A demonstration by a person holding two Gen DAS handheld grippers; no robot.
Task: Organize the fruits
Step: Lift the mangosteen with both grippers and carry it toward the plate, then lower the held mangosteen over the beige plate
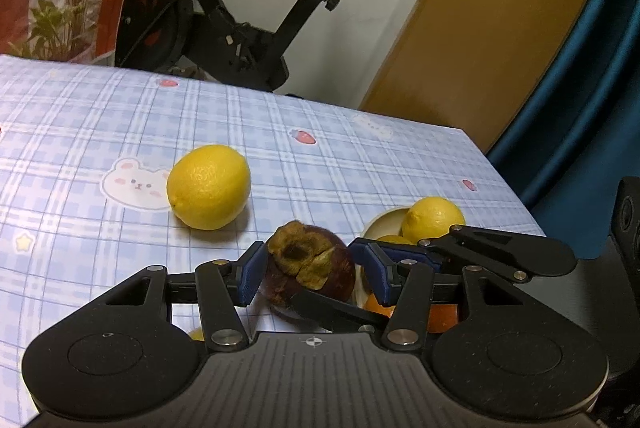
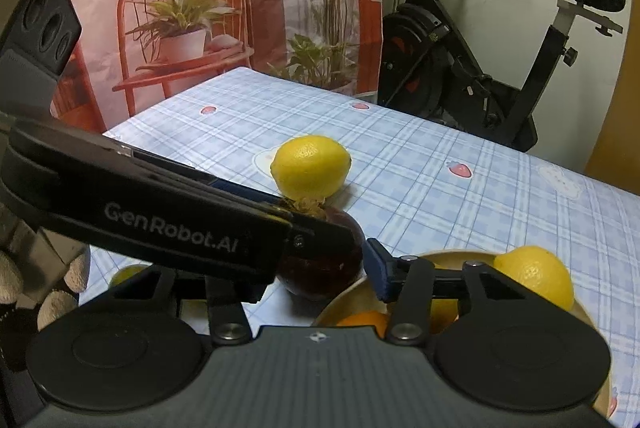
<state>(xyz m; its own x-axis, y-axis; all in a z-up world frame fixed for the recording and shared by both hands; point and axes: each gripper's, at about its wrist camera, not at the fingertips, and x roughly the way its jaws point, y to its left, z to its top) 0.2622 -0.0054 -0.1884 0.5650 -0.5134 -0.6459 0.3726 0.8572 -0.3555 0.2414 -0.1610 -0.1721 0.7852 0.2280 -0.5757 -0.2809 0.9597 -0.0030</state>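
On the checked worktop [image 1: 120, 115] my left gripper [image 1: 310, 270] clamps the mangosteen [image 1: 310, 274]; my right gripper's [image 2: 320, 264] jaw state I cannot tell, beside the bowl [image 2: 448, 256].

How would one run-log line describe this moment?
left gripper: around mangosteen | right gripper: same fruit | bowl: lemon, orange | table: loose lemon

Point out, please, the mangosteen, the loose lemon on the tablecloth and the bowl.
mangosteen [image 1: 320, 284], left wrist view, dark rind below its calyx.
loose lemon [image 1: 208, 186], left wrist view, middle of its peel.
bowl [image 2: 448, 256], right wrist view, far rim.
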